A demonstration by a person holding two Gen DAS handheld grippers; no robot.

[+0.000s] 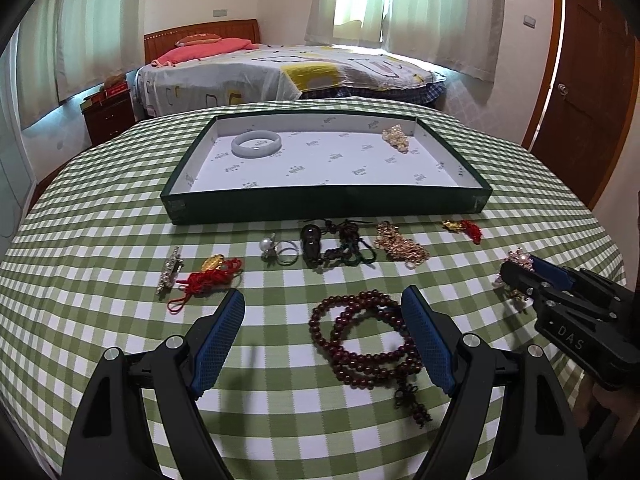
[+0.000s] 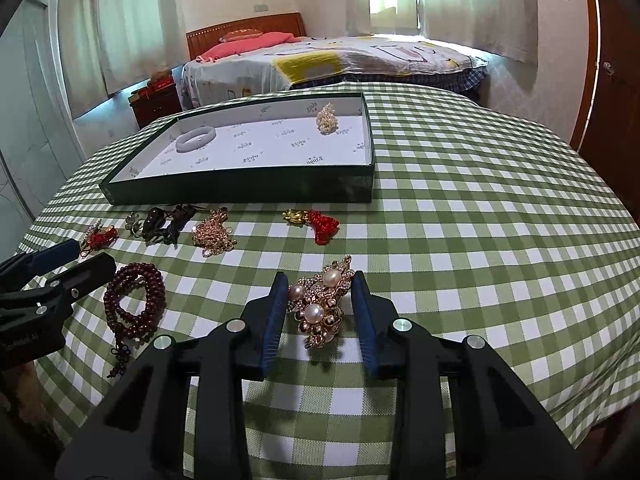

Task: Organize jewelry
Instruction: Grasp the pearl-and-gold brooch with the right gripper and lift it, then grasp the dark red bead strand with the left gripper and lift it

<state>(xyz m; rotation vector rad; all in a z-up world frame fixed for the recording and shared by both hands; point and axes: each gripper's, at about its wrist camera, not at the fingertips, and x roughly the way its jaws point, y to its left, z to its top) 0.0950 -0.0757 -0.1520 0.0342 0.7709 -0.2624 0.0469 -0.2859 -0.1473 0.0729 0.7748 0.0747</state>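
Right wrist view: the pearl brooch [image 2: 322, 304] lies between the right claw's [image 2: 320, 312] blue pads, which clamp its sides.

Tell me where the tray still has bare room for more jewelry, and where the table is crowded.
Inside the tray, the whole middle and near strip lies bare, between the white bangle at far left and the gold cluster at far right. The tablecloth right of the tray is also free. It is crowded along the tray's near wall, where the pieces lie in a row.
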